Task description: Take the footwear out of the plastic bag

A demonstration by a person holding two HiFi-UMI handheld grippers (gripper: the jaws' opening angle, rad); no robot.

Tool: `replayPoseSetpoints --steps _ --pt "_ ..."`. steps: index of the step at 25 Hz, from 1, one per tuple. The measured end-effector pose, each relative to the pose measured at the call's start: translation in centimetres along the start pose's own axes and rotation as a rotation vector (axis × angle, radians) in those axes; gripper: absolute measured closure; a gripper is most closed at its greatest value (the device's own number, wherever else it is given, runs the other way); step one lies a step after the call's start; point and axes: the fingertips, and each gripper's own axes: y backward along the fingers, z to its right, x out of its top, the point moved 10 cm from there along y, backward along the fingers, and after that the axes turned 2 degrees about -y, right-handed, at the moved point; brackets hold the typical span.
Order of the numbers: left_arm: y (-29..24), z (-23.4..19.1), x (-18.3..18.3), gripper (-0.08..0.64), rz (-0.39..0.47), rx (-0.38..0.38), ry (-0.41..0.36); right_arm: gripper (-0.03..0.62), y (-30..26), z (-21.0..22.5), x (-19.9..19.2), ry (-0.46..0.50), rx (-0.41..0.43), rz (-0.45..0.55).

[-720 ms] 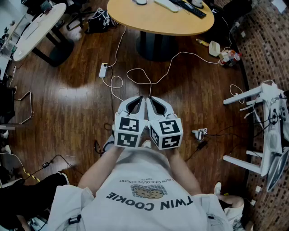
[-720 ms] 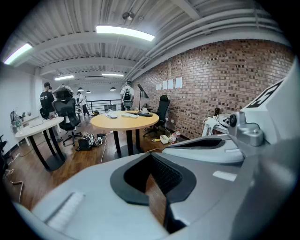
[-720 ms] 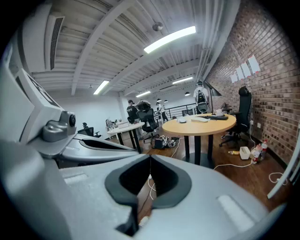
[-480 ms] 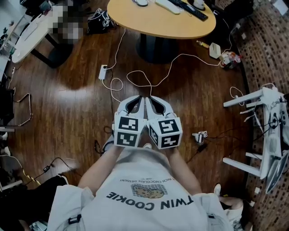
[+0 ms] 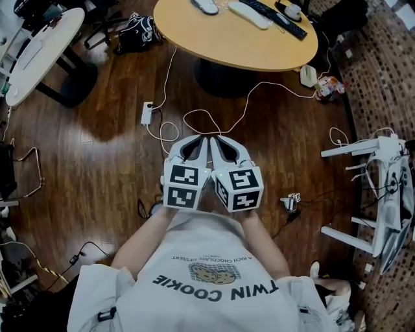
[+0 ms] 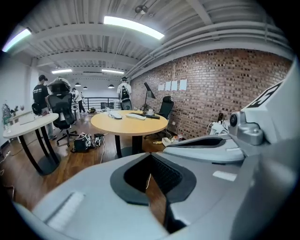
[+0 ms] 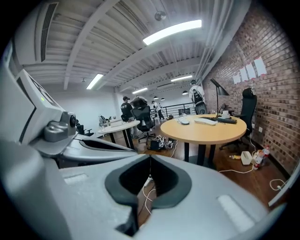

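My left gripper [image 5: 202,141] and right gripper [image 5: 216,141] side by side, both pressed together, empty, round table [image 5: 227,42] at 12 o'clock

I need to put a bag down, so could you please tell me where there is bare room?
The round table's near half is bare; its far edge holds a black keyboard. The floor left of the power strip is open. White cables crowd the floor ahead.

The left gripper [image 5: 202,141] and the right gripper [image 5: 216,141] sit side by side, nearly touching, just beyond the person's chest, angled slightly downward. Each has its jaws closed together, holding nothing. Both forearms [image 5: 139,241] converge toward them.
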Motion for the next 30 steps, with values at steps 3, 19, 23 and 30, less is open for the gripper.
replayPoseSetpoints --steps 3,19,23,30 --pt "-0.8 -4.2 0.8 0.554 0.003 -0.017 0.008 0.589 -3.5 -1.3 1.8 0.005 -0.022 -0.006" --pt "-5.1 -17.7 3.5 0.554 0.01 -0.062 0.04 0.589 -16.1 -4.3 7.8 0.035 -0.065 -0.03" --pt "-7.3 -18.8 4.4 0.554 0.0 -0.056 0.032 0.589 -18.2 -3.0 8.4 0.026 -0.054 -0.029" --pt "-12.7 -21.7 7.2 0.554 -0.01 -0.042 0.027 0.589 -23.5 0.7 10.6 0.015 -0.04 -0.028"
